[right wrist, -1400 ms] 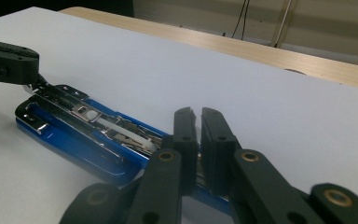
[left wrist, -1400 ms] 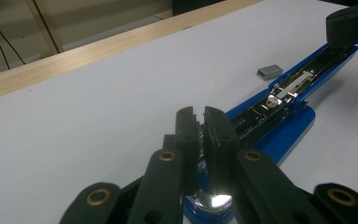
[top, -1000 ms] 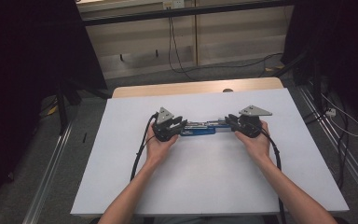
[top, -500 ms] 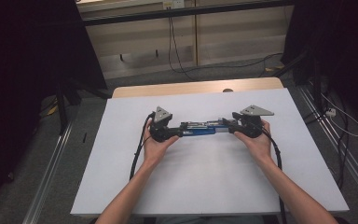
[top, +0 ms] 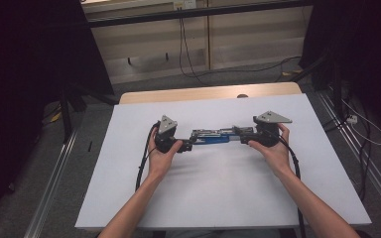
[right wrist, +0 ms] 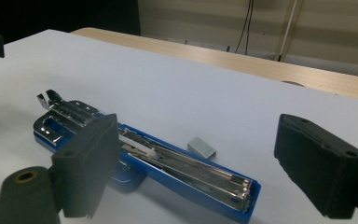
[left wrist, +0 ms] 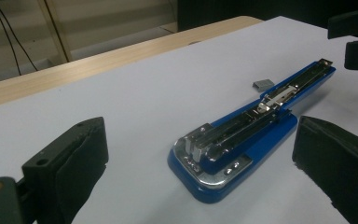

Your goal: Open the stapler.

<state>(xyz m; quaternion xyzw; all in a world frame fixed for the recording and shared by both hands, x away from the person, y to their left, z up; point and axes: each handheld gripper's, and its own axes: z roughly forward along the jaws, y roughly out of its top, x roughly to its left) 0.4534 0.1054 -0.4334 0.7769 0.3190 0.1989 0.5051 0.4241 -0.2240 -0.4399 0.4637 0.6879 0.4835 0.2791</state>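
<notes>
A blue stapler [top: 211,137], folded out flat with its metal magazine up, lies on the white tabletop [top: 218,198]. My left gripper [top: 187,145] is at its left end and my right gripper [top: 242,139] at its right end. Both pairs of jaws have just been opening. In the left gripper view the hinge end of the stapler [left wrist: 228,149] lies between the open left gripper [left wrist: 205,161], with no pad touching it. In the right gripper view the stapler [right wrist: 168,163] runs between the open right gripper [right wrist: 207,170], close to one pad. A small grey staple block [right wrist: 201,147] [left wrist: 263,83] rests beside the stapler.
The white top sits on a wooden table whose bare strip [top: 208,92] shows at the far edge. Black cables [top: 144,163] trail from both grippers toward the near edge. More cables and metal rails [top: 357,148] are on the floor around the table.
Both grippers held the stapler's ends a second ago; both have since opened and let go. The stapler lies flat on the table. The hands have barely shifted.
</notes>
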